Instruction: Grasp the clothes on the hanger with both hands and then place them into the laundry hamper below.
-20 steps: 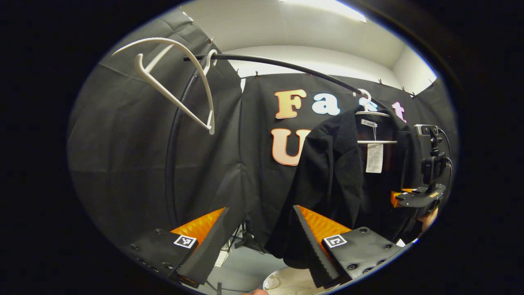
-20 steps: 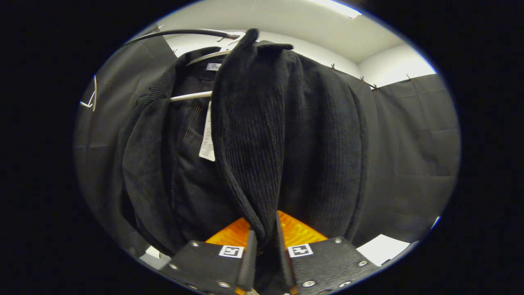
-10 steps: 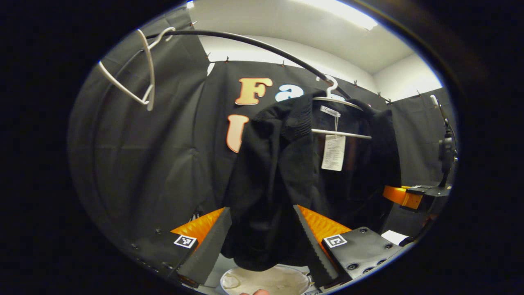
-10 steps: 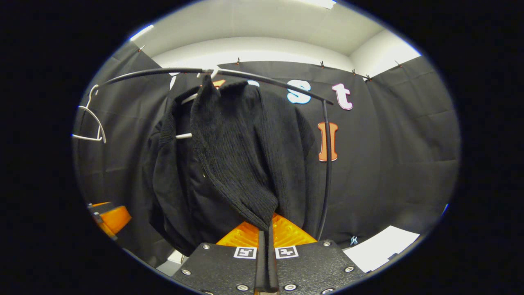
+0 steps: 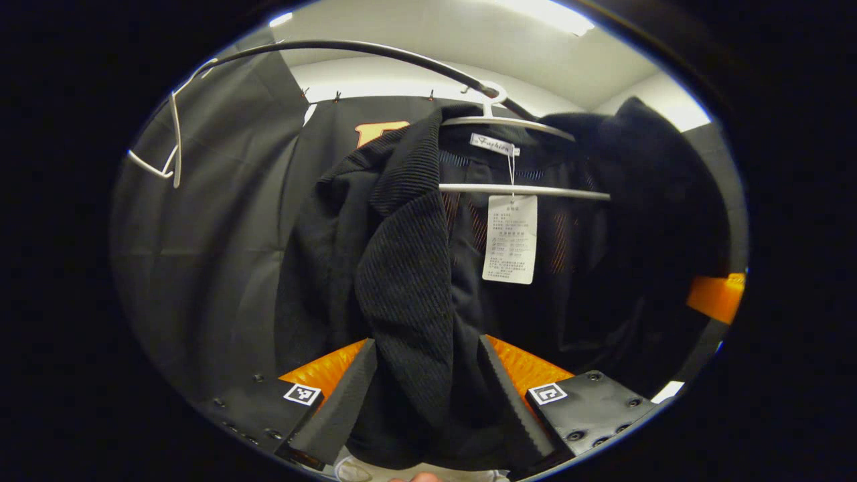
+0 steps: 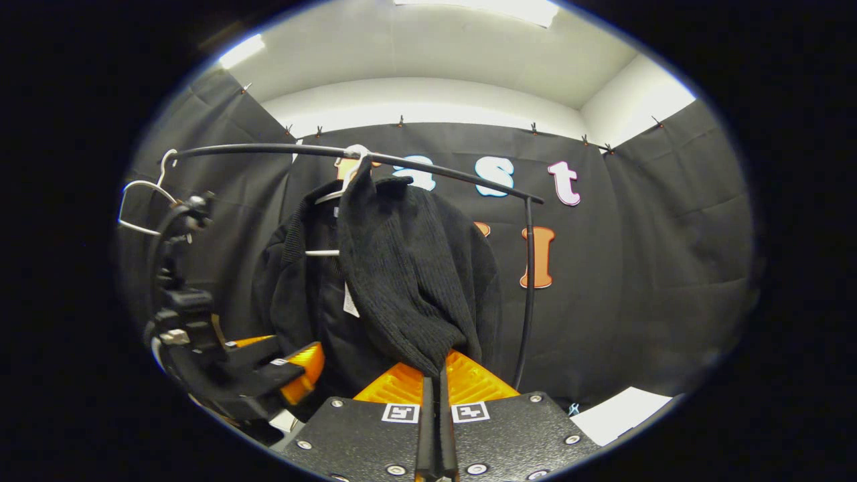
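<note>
Black knit jacket [image 5: 408,281] hangs between the spread left gripper [image 5: 423,391]; the right gripper [image 6: 434,418] pinches its hem at 12 o'clock.

We are in a makeshift recording booth set up to look like a laundry corner, not a lived-in home. Black cloth [image 6: 656,268] is pinned up as walls on all sides with small clips along its top edge, and above it we see plain white wall and a strip ceiling light [image 6: 482,8]. A bare black clothes rail [image 6: 268,150] curves across the space, carrying a spare white hanger [image 5: 171,144] and a garment whose paper tag [image 5: 510,238] is attached.
</note>
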Demonstrator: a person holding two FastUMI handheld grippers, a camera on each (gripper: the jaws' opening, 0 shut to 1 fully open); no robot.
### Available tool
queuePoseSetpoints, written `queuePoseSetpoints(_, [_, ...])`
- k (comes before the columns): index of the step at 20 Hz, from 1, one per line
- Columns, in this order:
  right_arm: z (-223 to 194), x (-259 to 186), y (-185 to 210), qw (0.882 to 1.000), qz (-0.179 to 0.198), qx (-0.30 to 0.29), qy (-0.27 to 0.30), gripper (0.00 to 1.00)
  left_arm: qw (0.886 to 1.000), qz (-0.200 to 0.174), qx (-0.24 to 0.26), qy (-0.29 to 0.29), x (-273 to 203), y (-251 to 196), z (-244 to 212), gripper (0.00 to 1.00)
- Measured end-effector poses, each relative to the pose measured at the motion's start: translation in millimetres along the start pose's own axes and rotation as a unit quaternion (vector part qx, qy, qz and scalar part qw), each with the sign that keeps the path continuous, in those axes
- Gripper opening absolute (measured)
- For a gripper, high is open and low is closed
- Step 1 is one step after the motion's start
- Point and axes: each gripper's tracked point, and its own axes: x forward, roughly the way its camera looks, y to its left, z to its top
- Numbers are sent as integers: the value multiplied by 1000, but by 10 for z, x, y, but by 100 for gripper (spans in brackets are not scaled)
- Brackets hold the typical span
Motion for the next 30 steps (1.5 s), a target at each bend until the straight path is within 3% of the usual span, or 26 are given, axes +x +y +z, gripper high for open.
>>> queuePoseSetpoints(1, [11, -19, 1, 1000, 2, -1, -1, 3, 1000, 9, 8, -4, 68, 4, -25, 100])
queuePoseSetpoints(2, [21, -36, -10, 1000, 3, -4, -2, 3, 1000, 20, 14, -8, 136, 10, -27, 93])
queuePoseSetpoints(4, [20, -36, 14, 1000, 10, -5, 0, 4, 999, 43, 23, -18, 233, 86, -23, 97])
queuePoseSetpoints(9, [12, -26, 20, 1000, 20, -2, 0, 4, 996, 75, 29, -33, 289, 393, 61, 93])
queuePoseSetpoints(16, [97, -31, -62, 1000, 21, -8, -17, 4, 996, 76, 39, -41, 210, 796, 308, 12])
queuePoseSetpoints(18, [217, -64, -215, 999, 6, -21, -32, 5, 997, 62, 27, -47, 118, 853, 467, 14])
queuePoseSetpoints(19, [286, -91, -291, 999, 0, -17, -40, 12, 995, 74, 30, -59, 79, 970, 598, 12])
queuePoseSetpoints(20, [336, -62, -309, 999, 2, -6, -44, 5, 993, 87, 39, -71, 21, 1070, 739, 9])
queuePoseSetpoints(23, [681, 103, -682, 998, -24, 24, -61, 1, 988, 98, 67, -101, -160, 1213, 1187, 11])
queuePoseSetpoints(27, [1467, 358, -1240, 989, -73, -62, -115, 0, 983, 117, 88, -111, -316, 1353, 1538, 11])
queuePoseSetpoints(29, [1656, 546, -1399, 987, -85, -67, -120, 0, 983, 115, 85, -114, -353, 1343, 1595, 11])
queuePoseSetpoints(30, [1803, 628, -1441, 986, -89, -65, -127, 7, 984, 115, 83, -111, -367, 1347, 1586, 11])
